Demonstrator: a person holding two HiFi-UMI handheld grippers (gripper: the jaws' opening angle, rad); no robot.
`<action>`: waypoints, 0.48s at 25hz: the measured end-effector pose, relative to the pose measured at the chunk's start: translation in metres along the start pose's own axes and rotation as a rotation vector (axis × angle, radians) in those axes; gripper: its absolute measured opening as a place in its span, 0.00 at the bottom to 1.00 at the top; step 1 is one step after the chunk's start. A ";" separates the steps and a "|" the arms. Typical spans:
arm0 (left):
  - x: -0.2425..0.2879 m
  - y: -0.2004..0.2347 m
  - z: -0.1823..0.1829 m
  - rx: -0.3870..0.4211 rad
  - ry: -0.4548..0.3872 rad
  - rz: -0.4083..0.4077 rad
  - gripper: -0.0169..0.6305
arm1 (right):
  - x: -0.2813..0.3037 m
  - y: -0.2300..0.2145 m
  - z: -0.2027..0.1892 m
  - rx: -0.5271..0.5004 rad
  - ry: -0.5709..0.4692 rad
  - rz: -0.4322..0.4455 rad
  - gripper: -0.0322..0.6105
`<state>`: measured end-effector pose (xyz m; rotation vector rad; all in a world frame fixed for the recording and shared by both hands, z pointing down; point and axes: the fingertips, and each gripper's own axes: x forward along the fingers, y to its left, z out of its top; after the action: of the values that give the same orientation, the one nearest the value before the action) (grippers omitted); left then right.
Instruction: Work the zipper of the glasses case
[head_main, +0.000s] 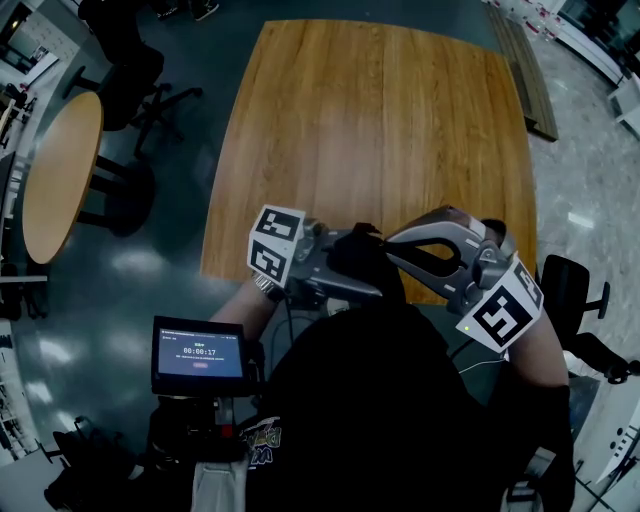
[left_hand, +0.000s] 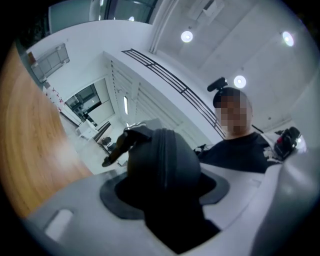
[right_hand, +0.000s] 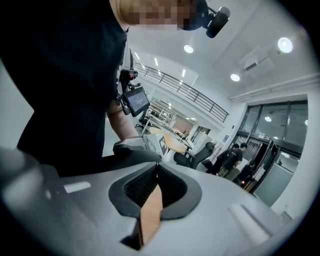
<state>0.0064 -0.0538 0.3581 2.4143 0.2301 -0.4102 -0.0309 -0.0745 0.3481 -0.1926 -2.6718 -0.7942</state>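
Note:
In the head view both grippers hover close to my chest, over the near edge of the wooden table (head_main: 380, 130). My left gripper (head_main: 340, 272) is shut on the black glasses case (head_main: 356, 256). In the left gripper view the case (left_hand: 162, 170) fills the space between the jaws, its zipper line (left_hand: 163, 150) runs down the middle, and a dark pull tab (left_hand: 116, 151) sticks out to the upper left, free. My right gripper (head_main: 392, 246) points left at the case. Its jaws (right_hand: 156, 167) meet at the tips with nothing between them.
A round table (head_main: 60, 175) and a dark office chair (head_main: 130, 70) stand to the left on the floor, another chair (head_main: 570, 285) to the right. A small screen (head_main: 200, 355) hangs at my left side. Several people (right_hand: 235, 157) stand far off.

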 end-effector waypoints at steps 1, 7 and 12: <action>0.001 0.000 -0.001 0.002 0.011 -0.001 0.43 | 0.001 0.001 0.000 -0.005 -0.002 0.007 0.07; -0.004 0.000 0.007 0.029 -0.047 0.002 0.43 | 0.002 -0.001 0.002 -0.051 0.011 -0.008 0.06; -0.018 -0.004 0.016 0.068 -0.134 0.008 0.42 | -0.001 -0.001 0.007 -0.083 0.017 -0.030 0.05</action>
<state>-0.0156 -0.0620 0.3504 2.4416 0.1495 -0.5829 -0.0322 -0.0716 0.3413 -0.1660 -2.6335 -0.9122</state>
